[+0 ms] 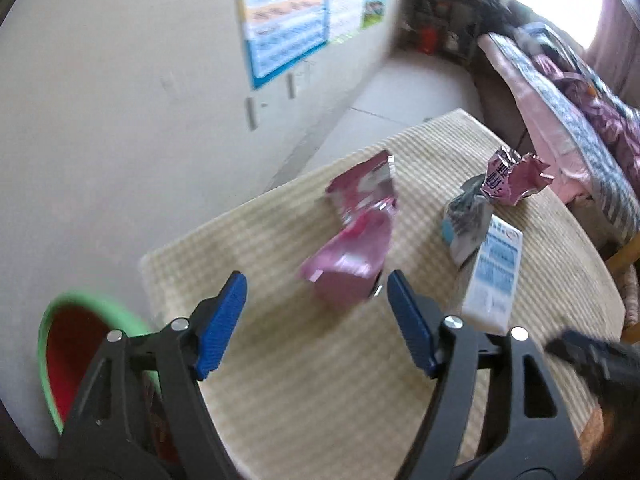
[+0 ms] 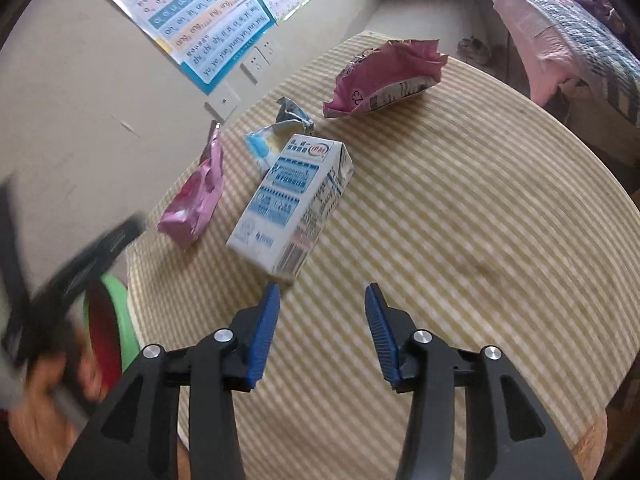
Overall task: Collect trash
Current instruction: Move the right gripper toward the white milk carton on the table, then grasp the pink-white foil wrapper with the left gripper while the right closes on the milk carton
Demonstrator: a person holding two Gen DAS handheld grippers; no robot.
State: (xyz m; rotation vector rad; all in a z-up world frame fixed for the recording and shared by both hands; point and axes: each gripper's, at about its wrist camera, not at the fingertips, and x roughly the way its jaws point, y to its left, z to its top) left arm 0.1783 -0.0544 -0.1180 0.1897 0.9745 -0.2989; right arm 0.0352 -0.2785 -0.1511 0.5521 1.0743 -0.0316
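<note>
A round table with a yellow striped cloth (image 1: 320, 360) (image 2: 480, 240) carries the trash. A pink wrapper (image 1: 352, 252) (image 2: 196, 196) lies near the wall side. A white and blue milk carton (image 1: 494, 276) (image 2: 296, 204) lies on its side. A crumpled blue and silver wrapper (image 1: 466, 220) (image 2: 280, 132) sits behind the carton. A larger pink bag (image 1: 516, 176) (image 2: 384, 80) lies further back. My left gripper (image 1: 316, 300) is open and empty just short of the pink wrapper. My right gripper (image 2: 322, 304) is open and empty just in front of the carton.
A green bin with a red inside (image 1: 76, 344) (image 2: 108, 320) stands on the floor beside the table, by the wall. Posters (image 2: 192, 12) hang on the wall. A bed with pink and blue bedding (image 1: 568, 120) (image 2: 560, 20) lies beyond the table.
</note>
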